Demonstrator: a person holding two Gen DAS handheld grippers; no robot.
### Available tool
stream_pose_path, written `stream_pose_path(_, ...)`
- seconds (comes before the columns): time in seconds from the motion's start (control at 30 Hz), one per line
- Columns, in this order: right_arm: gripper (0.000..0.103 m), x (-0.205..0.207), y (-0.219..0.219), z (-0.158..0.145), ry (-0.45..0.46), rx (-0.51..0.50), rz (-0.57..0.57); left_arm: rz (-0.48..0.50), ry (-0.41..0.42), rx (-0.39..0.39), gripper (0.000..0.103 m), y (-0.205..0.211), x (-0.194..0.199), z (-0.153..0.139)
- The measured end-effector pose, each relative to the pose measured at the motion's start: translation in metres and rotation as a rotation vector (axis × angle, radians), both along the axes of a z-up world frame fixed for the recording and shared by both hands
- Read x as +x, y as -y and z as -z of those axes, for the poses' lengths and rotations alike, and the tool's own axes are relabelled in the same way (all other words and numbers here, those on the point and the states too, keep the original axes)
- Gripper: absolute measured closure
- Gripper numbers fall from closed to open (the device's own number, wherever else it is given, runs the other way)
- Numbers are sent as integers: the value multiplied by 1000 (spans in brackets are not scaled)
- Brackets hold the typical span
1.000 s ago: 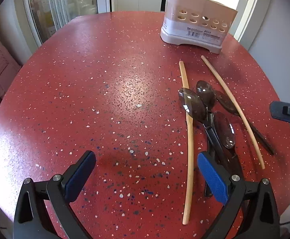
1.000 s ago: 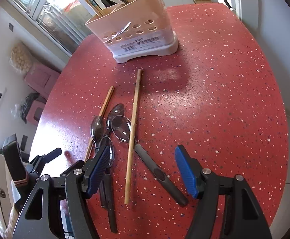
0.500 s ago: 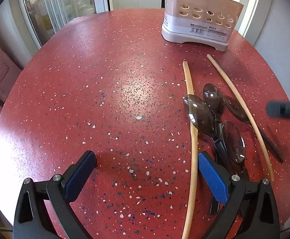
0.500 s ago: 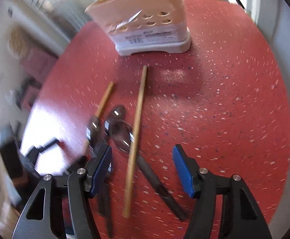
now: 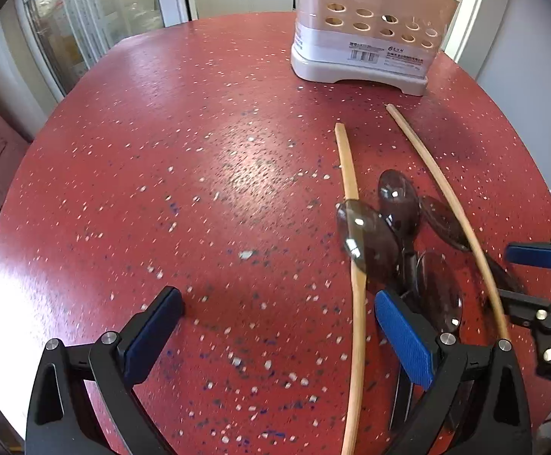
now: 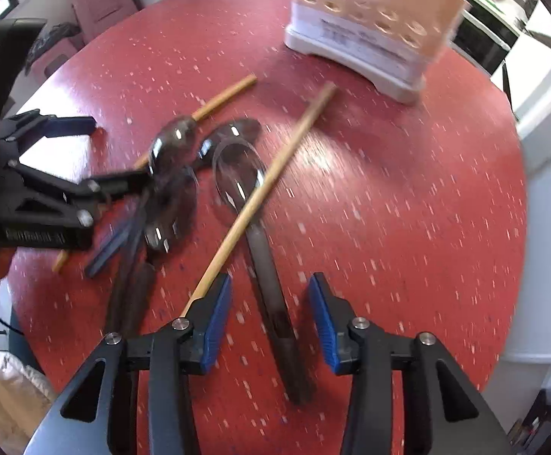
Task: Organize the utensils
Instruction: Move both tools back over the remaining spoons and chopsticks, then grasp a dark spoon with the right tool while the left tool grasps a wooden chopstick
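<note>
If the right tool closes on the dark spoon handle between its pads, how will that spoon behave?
The spoon looks rigid, so it probably lifts without flexing. Its glossy handle may slip. The chopstick lying across it will likely roll off.

We hold our left gripper (image 5: 275, 335) pointed steeply down, its blue-padded jaws spread wide with nothing pressed between them. Our right gripper (image 6: 270, 318) also tips steeply downward; its jaws have just been closing and now stand partly apart, the pads touching nothing. From the right wrist view, our left gripper sits off to the side, near the right one.
</note>
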State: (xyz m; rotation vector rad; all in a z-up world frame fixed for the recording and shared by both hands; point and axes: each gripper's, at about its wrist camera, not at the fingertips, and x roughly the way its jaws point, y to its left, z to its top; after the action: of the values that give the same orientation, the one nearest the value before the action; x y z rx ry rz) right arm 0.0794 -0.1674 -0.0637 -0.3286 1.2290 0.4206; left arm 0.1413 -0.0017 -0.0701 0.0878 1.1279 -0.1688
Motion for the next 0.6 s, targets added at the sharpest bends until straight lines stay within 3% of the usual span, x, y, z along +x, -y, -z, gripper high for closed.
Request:
stream_pose_path(0.2, 63, 19, -18, -1, -29, 14, -20, 63, -24, 7, 0, 9, 14, -5)
stream_pose_path(0.27, 77, 18, -14, -2, -36, 17, -13, 89, -30, 8, 0, 13, 16, -8)
stream_pose_path(0.33, 88, 20, -11, -2, -39, 17, 1, 126, -28, 10, 7, 19, 17, -11)
stream_pose_path(0.4, 90, 22, -5, -4, -51, 35, 21, 169, -36, 12, 21, 25, 17, -15)
stream_pose_path(0.53, 90, 21, 6, -5, -65, 79, 40, 230, -63, 17, 39, 37, 19, -20)
stream_pose_path(0.57, 90, 20, 8, -6, -70, 96, 44, 244, -67, 17, 46, 39, 19, -21)
stream_pose_path(0.6, 90, 18, 10, -7, -71, 107, 47, 252, -66, 22, 61, 41, 19, -22)
